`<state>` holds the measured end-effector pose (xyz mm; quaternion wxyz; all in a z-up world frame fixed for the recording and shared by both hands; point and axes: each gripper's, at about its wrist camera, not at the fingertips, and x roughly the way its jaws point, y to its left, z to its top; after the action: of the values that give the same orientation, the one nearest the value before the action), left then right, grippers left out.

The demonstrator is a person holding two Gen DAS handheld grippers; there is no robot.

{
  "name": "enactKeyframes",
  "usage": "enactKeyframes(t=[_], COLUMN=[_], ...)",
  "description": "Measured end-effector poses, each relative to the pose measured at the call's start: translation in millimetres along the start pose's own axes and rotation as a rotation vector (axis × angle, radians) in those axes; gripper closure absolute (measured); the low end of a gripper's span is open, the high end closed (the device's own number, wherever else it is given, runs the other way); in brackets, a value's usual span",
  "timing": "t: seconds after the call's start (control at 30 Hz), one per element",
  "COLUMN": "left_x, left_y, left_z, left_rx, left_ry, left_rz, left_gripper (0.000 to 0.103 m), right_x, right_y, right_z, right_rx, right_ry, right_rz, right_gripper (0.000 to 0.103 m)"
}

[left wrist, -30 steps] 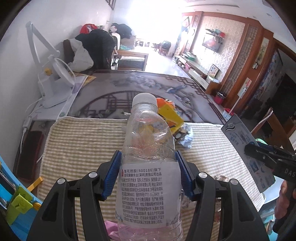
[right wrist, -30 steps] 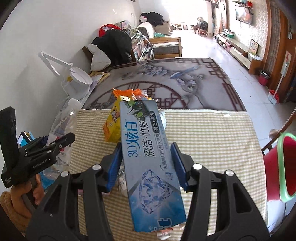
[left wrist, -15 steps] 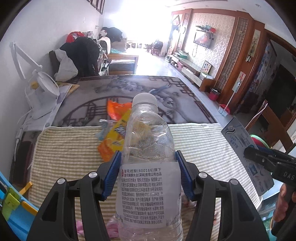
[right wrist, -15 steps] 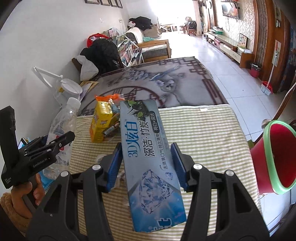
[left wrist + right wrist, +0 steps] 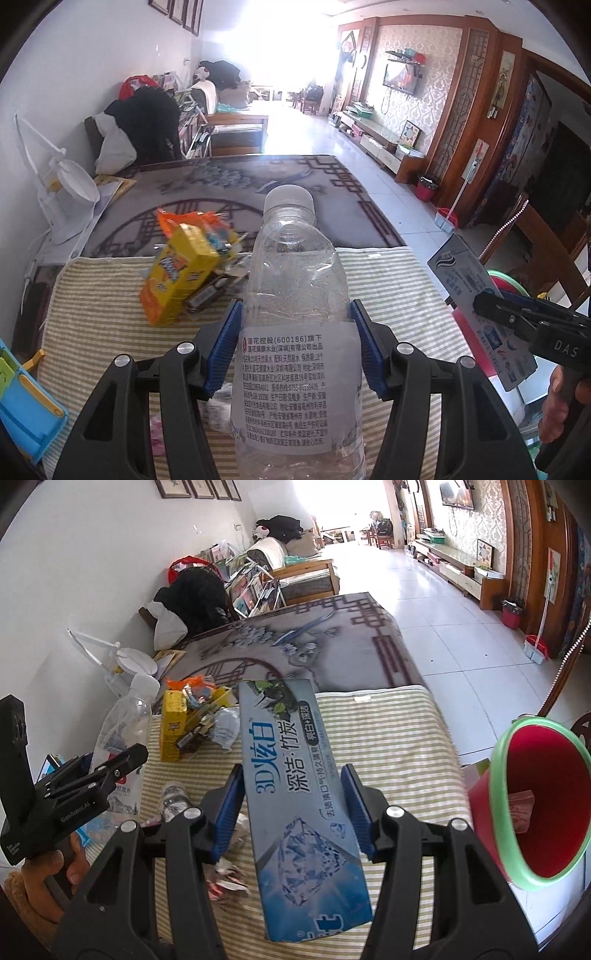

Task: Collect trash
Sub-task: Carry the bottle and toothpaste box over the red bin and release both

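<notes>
While both grippers hang above the striped cloth (image 5: 388, 273):
Left gripper (image 5: 295, 347): jaws pinch the bottle (image 5: 295, 295) at its label, cap pointing ahead.
Right gripper (image 5: 291, 805): jaws clamp the toothpaste box (image 5: 295, 775) across its width, box running out past the tips.
Bin (image 5: 535, 801): right of the right jaws, tilted, red inside.
Loose trash: yellow carton (image 5: 177, 280) and wrappers (image 5: 207, 225), ahead and left of both jaws.

Clear plastic bottle (image 5: 295, 317), white cap on, white printed label, upright, clamped between blue pads of left gripper (image 5: 294, 347). Blue toothpaste box (image 5: 299, 786), long, tilted, pinched in right gripper (image 5: 292, 805). Yellow carton (image 5: 177, 280) tipped over on striped cloth (image 5: 96, 317) amid orange wrapper (image 5: 173, 221) and crumpled scraps. Red bin (image 5: 539, 805), green rim, at right, beside cloth edge.
</notes>
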<state>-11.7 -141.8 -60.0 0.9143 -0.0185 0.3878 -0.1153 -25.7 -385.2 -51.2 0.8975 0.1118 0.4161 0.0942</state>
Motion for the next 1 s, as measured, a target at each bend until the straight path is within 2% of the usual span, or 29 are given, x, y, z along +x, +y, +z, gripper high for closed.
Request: enactKeyframes(t=[0.27,0.67,1.0], left_x=[11,36,53], left_y=[-56,-151,-223], left_z=[7,18,20], left_rx=[0.047,0.182,0.298], left_ry=[0.001,0.020,0.048], left_rz=[-0.043,-0.165,-0.273], left_gripper=[0.047,0.047,0.047], right_x=[-25,-74,-87], right_y=[-58,-165,-237], right_z=[-2,-22,-36], right_rx=[0.056,0.239,0.351], right_ry=[-0.028,-0.088,-0.096], right_rz=[-0.043,-0.202,-0.313], right_gripper=[0.051,0.051,0.051])
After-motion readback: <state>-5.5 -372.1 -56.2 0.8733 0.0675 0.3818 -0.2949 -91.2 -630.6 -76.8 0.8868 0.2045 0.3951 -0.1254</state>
